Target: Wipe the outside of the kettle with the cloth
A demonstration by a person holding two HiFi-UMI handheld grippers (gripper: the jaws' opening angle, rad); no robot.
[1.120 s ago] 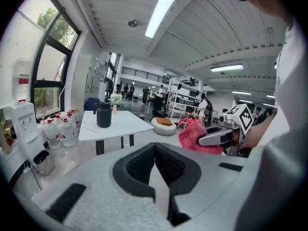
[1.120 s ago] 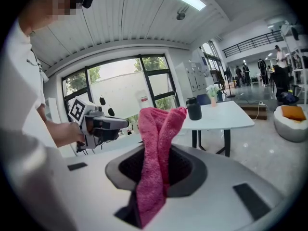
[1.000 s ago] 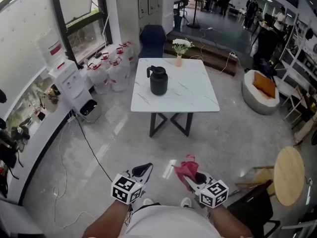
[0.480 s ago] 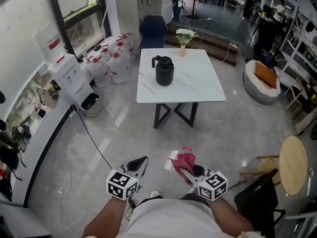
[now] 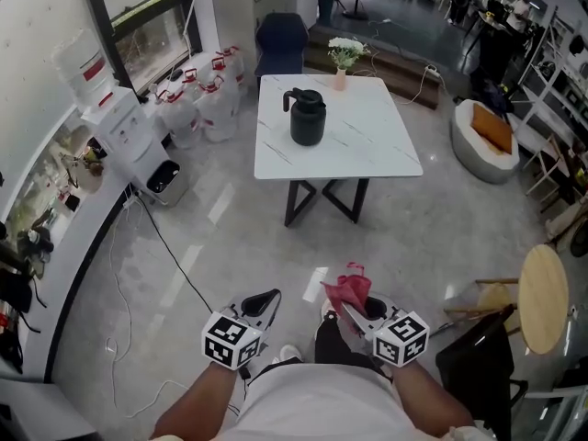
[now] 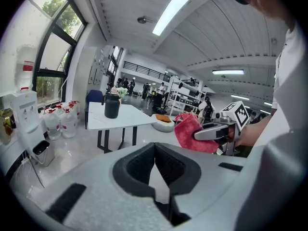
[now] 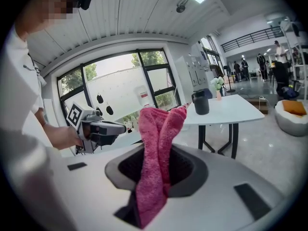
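Note:
A black kettle (image 5: 308, 117) stands on the white square table (image 5: 367, 150) far ahead, also seen in the left gripper view as the kettle (image 6: 112, 106) and in the right gripper view as the kettle (image 7: 200, 102). My right gripper (image 5: 351, 309) is shut on a pink cloth (image 5: 347, 290), which sticks up between its jaws as a folded cloth (image 7: 158, 148). My left gripper (image 5: 265, 305) is shut with nothing in it; its jaws meet in a thin line (image 6: 155, 163). Both grippers hover low over the floor, well short of the table.
A small vase of white flowers (image 5: 344, 55) stands at the table's far edge. Water bottles (image 5: 207, 99) and a dispenser (image 5: 119, 131) line the left wall. A cable (image 5: 161, 246) runs across the floor. A round wooden table (image 5: 544, 297) and dark chair (image 5: 478, 370) stand right.
The table and kettle have shifted slightly right and nearer in the head view as the person steps forward. Both grippers keep their poses, the cloth still held.

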